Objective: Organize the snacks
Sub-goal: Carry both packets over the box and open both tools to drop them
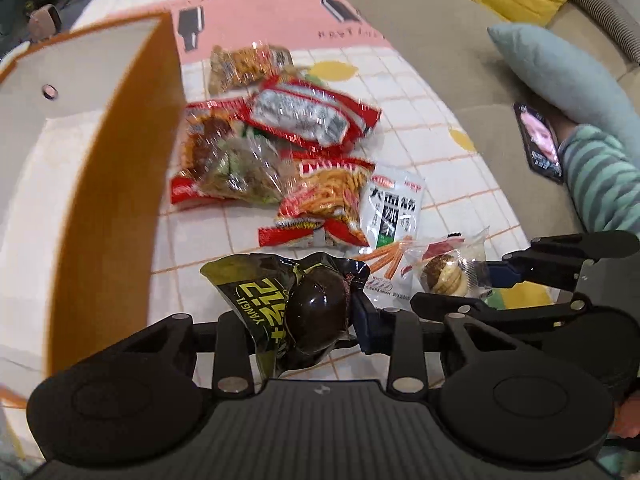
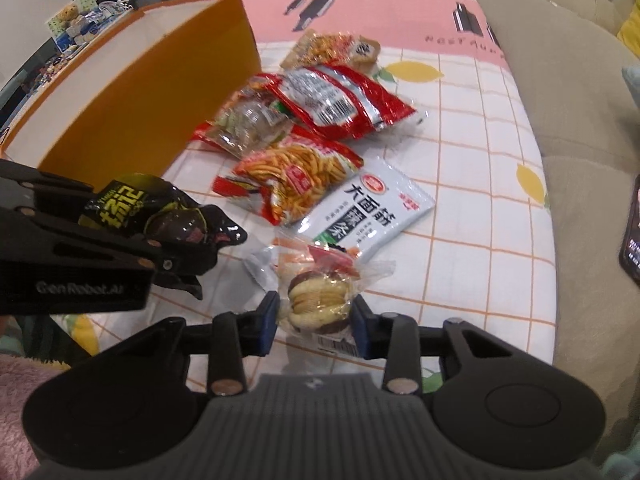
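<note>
Slipping is the risk, because the left gripper (image 1: 320,312) is closed on a glossy black egg packet (image 1: 308,304) and the right gripper (image 2: 316,322) pinches a clear-wrapped pastry (image 2: 316,300), both near, right of the orange box (image 2: 132,92).

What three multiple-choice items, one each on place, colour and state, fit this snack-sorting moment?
1. Where does the orange-walled cardboard box stand relative to the snack pile?
A. left of it
B. right of it
C. on top of it

2. What colour is the packet held by the left gripper?
A. white
B. black with yellow print
C. red

3. What is the right gripper doing?
A. hanging open
B. clamping the clear-wrapped round pastry
C. holding a phone

Answers: 1 A, the box sits left of the packets; 2 B, the black yellow-printed egg packet sits between its pads; 3 B, both blue pads press the wrapper.
</note>
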{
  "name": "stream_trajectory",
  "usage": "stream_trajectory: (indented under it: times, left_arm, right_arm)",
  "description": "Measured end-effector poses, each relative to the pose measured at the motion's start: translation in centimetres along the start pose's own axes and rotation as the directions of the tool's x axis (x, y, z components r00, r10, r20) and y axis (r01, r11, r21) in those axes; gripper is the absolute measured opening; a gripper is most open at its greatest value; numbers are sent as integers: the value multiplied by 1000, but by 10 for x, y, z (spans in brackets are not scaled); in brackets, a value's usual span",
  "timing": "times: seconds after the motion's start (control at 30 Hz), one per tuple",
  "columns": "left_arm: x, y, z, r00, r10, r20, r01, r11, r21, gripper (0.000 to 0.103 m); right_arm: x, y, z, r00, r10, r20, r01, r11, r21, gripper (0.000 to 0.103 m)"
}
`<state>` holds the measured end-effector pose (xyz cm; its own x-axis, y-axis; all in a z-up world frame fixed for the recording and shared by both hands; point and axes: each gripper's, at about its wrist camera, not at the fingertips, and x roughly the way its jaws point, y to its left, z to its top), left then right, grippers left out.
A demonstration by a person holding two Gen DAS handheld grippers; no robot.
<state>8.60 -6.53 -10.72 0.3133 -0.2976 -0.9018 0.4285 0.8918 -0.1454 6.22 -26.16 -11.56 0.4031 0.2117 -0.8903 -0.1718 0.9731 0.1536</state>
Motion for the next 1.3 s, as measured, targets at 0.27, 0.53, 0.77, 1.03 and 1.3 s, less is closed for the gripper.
stream_trajectory:
  times: [0.27,0.53,0.77,1.03,1.3]
  left_arm:
    - [-55,4,6,996,32,88,-32,999,7,39]
    - [-117,32,20,982,93,164,-93,996,-7,39]
    - [-144,70,31,969,186,164,-189,982,0,39]
    - [-121,127,38,975,223,20,-223,975,4,39]
    - [-83,171,36,964,236,-125,-233,972,38,39]
  right_arm:
    - [-39,21,13,994,-9,108,17,997,-75,35]
    - [-78,53,43,973,49,227,-11,986,-164,35]
    - [-91,90,75,953,129,274,-61,967,-246,35]
    - [-72,138,115,925,328,192,-243,898,-367,35]
    - [-14,173,155,912,410,-30,-379,812,-445,35]
